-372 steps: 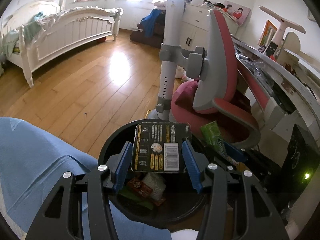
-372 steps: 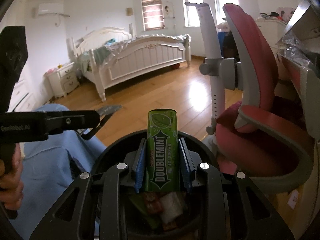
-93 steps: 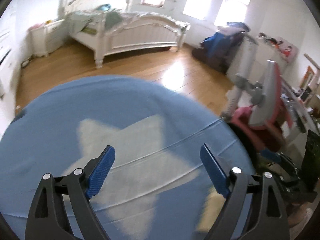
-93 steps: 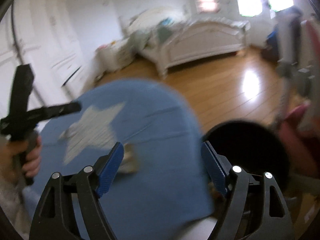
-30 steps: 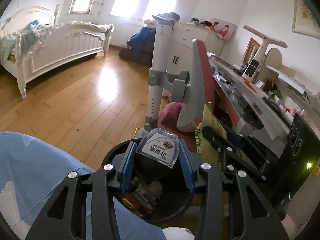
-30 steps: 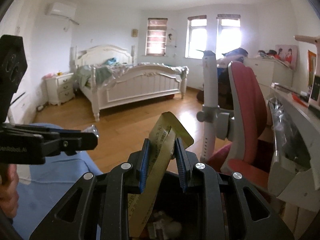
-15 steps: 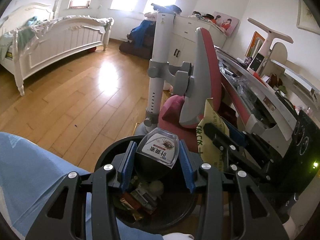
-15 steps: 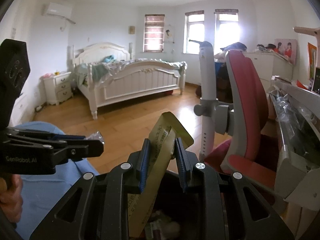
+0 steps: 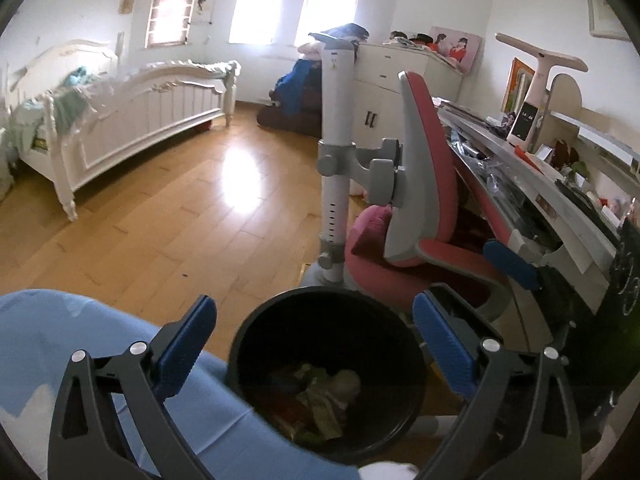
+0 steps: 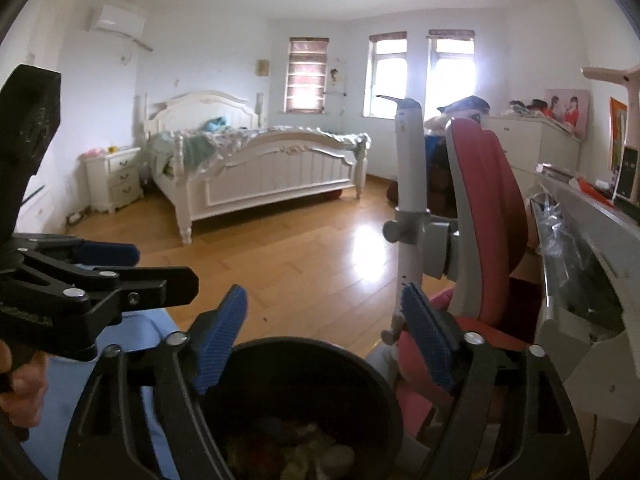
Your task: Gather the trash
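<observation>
Opening wide, left gripper [image 9: 314,338] and right gripper [image 10: 324,338], nothing between blue pads, above round black plastic bin [image 9: 404,344] standing upright, mouth upward, crumpled trash [image 9: 320,396] inside. Beneath, blue cloth [image 9: 60,328], wooden floor [image 9: 160,216]; beyond, white bed [image 10: 256,168], pink chair [image 9: 424,184].

Daylight floods through the blown-out white-framed windows [image 9: 276,4], throwing a glare patch on the glossy wooden plank floor [image 9: 240,176]. Fisheye bending curves the edges; the black round bin's interior [image 9: 320,344] lies dim and blurred.
</observation>
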{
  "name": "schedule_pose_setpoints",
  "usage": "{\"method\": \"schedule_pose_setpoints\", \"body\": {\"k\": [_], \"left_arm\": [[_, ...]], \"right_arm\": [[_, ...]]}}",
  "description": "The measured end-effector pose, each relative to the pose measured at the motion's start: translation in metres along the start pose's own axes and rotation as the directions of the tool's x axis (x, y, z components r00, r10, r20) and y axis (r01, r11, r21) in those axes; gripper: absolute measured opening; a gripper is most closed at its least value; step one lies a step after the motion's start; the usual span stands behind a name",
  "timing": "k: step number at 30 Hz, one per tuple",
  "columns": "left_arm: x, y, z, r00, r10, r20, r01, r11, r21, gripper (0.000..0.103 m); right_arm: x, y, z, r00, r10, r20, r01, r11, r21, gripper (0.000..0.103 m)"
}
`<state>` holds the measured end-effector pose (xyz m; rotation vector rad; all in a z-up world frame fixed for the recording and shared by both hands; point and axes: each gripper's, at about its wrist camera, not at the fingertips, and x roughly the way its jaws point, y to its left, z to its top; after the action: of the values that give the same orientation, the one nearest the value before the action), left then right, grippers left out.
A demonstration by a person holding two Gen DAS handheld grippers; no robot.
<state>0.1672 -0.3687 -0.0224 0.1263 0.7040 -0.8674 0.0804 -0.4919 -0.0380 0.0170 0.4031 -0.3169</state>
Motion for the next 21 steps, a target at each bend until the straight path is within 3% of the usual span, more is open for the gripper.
{"method": "schedule_pose_setpoints", "body": {"k": [4, 9, 11, 15, 21], "left_arm": [[-0.035, 0.01, -0.012, 0.996, 0.087, 0.005, -0.087, 0.996, -0.001, 0.098], [-0.095, 0.044, -0.036, 0.983, 0.182, 0.038, -0.179, 0.981, -0.074, 0.098], [-0.124, 0.064, -0.05, 0.963, 0.266, 0.043, -0.259, 0.957, -0.127, 0.098], [-0.185, 0.102, -0.087, 0.893, 0.448, 0.051, -0.425, 0.875, -0.233, 0.098], [-0.268, 0.146, -0.14, 0.803, 0.593, 0.054, -0.531, 0.754, -0.387, 0.098]], "right_arm": [[-0.024, 0.023, 0.004, 0.998, 0.063, 0.018, -0.064, 0.998, 0.023, 0.098], [-0.049, 0.074, 0.011, 0.985, 0.169, -0.011, -0.169, 0.986, -0.006, 0.098], [-0.062, 0.102, 0.014, 0.972, 0.233, -0.012, -0.233, 0.972, -0.023, 0.098], [-0.092, 0.154, 0.02, 0.939, 0.343, 0.008, -0.342, 0.938, -0.046, 0.098], [-0.123, 0.214, 0.024, 0.893, 0.45, 0.006, -0.45, 0.893, -0.025, 0.098]]}}
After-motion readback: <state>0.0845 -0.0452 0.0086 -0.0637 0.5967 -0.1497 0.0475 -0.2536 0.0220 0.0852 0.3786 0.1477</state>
